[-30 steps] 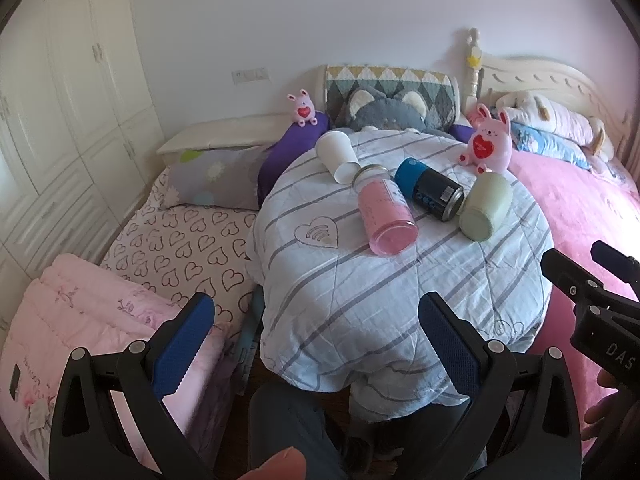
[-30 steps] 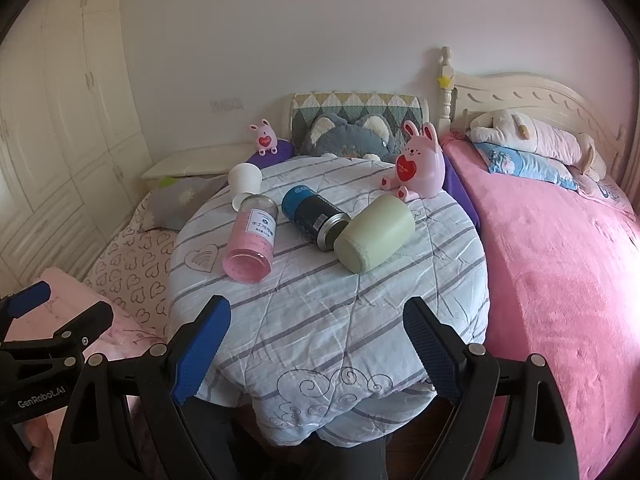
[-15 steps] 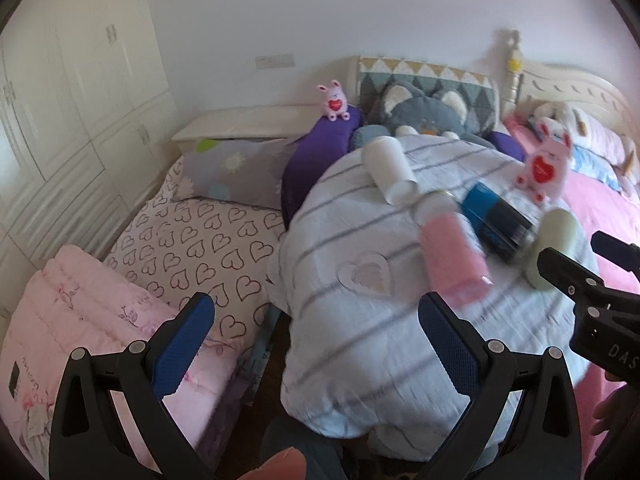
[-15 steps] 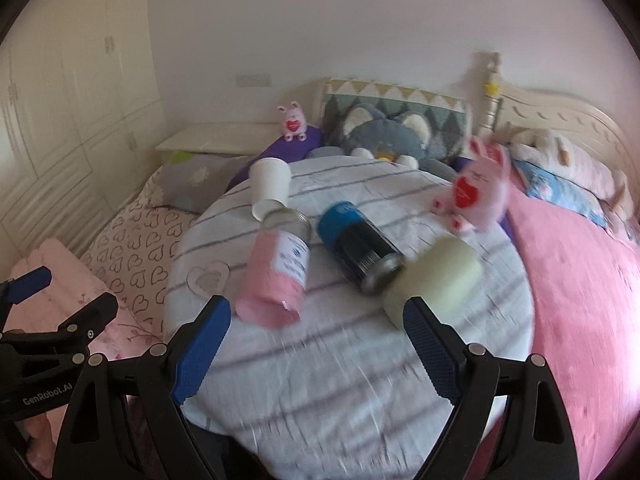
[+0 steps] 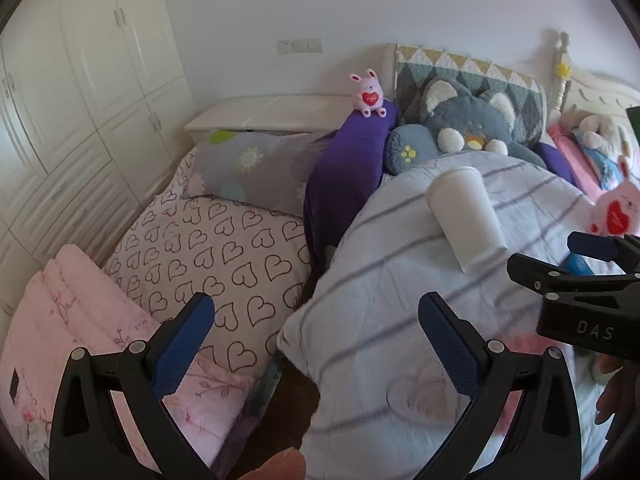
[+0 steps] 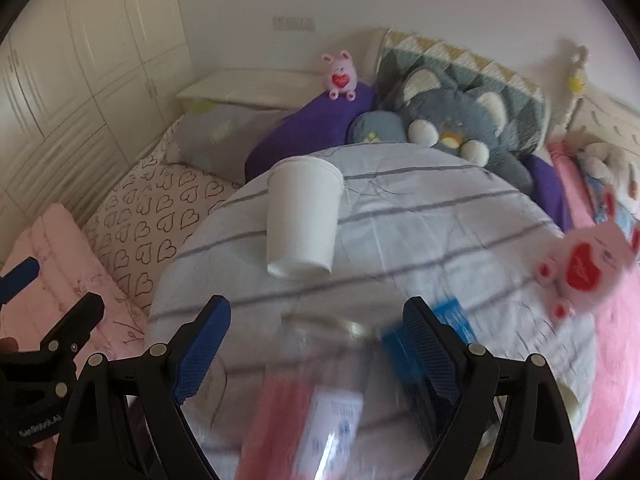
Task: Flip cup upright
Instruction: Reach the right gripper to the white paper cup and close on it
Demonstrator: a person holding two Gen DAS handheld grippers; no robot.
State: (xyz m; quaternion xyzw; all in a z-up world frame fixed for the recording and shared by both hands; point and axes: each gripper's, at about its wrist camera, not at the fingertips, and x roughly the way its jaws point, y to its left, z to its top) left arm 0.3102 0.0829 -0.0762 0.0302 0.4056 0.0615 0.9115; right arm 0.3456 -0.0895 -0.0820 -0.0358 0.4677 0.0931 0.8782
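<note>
A white paper cup [image 6: 302,216] lies on its side on the round table with a striped cloth [image 6: 440,216]; it also shows in the left wrist view [image 5: 466,218]. My right gripper [image 6: 316,354] is open and empty, a short way in front of the cup and above a blurred pink bottle [image 6: 304,412]. A blue can [image 6: 436,336] lies by its right finger. My left gripper [image 5: 316,346] is open and empty, off the table's left edge. The right gripper also shows in the left wrist view [image 5: 576,260].
A pink rabbit toy [image 6: 584,264] stands at the table's right. Behind the table are a grey cat cushion [image 6: 460,120], a purple pillow [image 6: 316,124] and a small pink toy [image 6: 342,76]. Heart-print bedding [image 5: 208,248] lies left, a pink bed [image 6: 624,340] right.
Both grippers have moved forward and left toward the table. The white cup is now much nearer, straight ahead of the right gripper; the pink bottle and blue can have slid under it.
</note>
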